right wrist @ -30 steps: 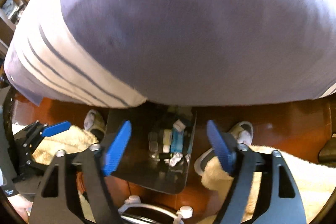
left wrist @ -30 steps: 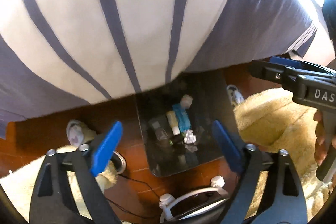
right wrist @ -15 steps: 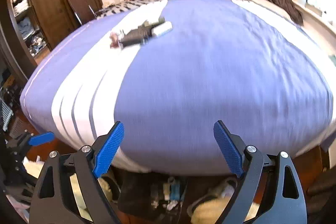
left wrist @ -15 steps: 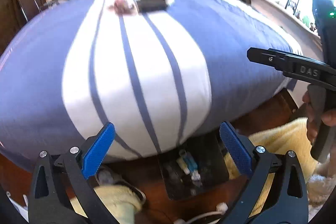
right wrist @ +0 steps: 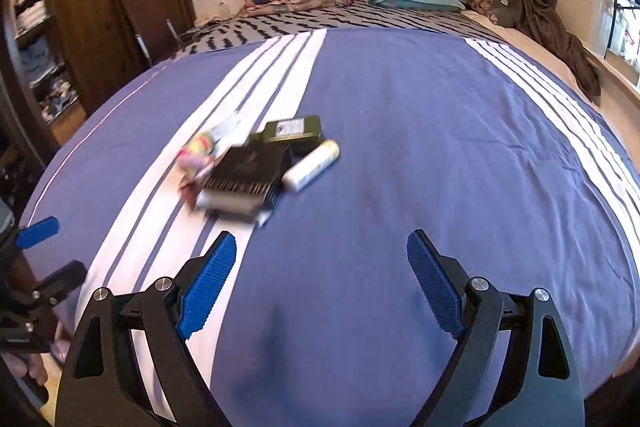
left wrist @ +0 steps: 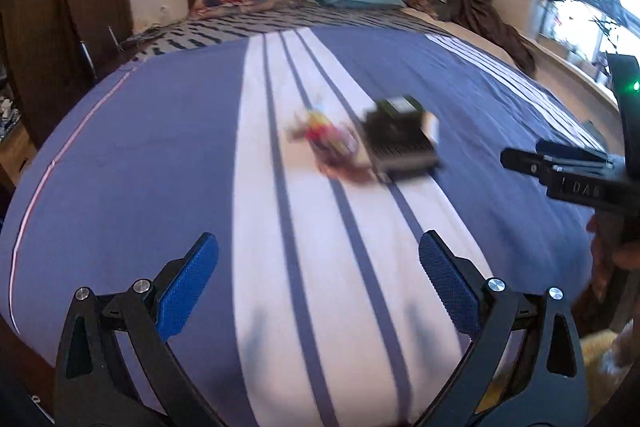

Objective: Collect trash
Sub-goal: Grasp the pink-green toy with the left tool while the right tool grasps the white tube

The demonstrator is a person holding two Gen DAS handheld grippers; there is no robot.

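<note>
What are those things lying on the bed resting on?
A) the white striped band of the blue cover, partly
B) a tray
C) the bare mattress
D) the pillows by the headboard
A: the black box, the colourful wrapper and the white tube lie together where the cover's white band meets the blue.

I read "DAS" in pale letters on my right gripper (left wrist: pixel 576 189); the box's label (right wrist: pixel 290 127) is too blurred.

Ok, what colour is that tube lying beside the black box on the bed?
White, with a yellowish far end; the tube shows best in the right wrist view.
</note>
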